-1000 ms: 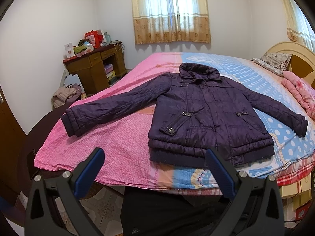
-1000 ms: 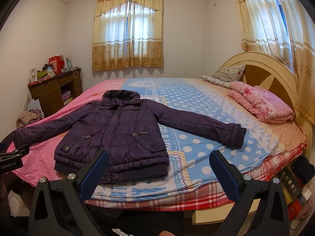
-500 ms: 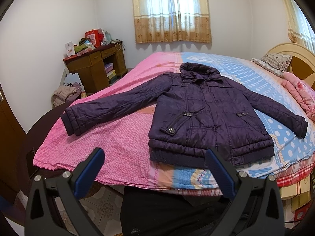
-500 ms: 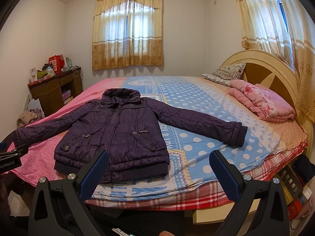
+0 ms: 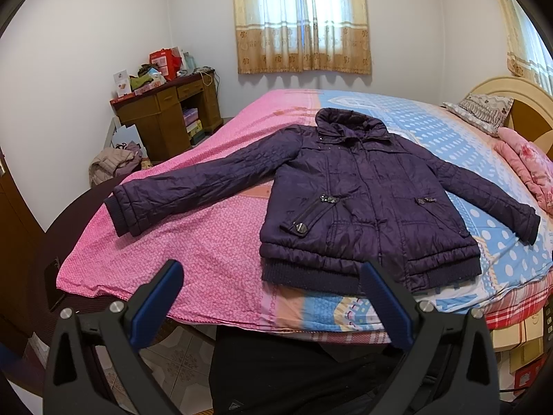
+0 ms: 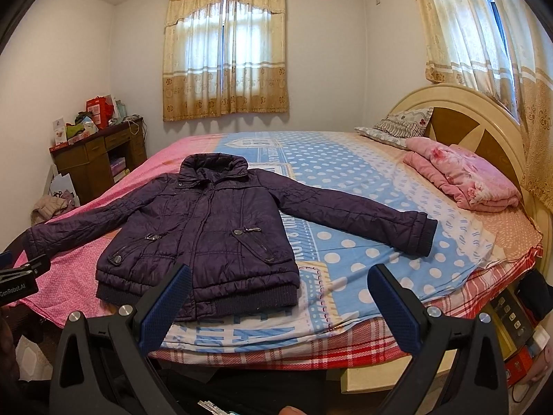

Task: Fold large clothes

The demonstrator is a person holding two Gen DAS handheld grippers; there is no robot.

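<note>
only "genrobot.ai" on the left gripper (image 6: 20, 276), both jaws spread, purple jacket (image 6: 207, 235) flat

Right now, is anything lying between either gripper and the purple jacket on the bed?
Nothing visible does. The jacket lies flat on the bed with both sleeves spread. The left gripper and right gripper are open short of the bed's near edge, with only bare bedspread before the hem.

one jacket (image 5: 366, 204), one pillow (image 6: 401, 128), two curtains (image 6: 224, 48)
</note>
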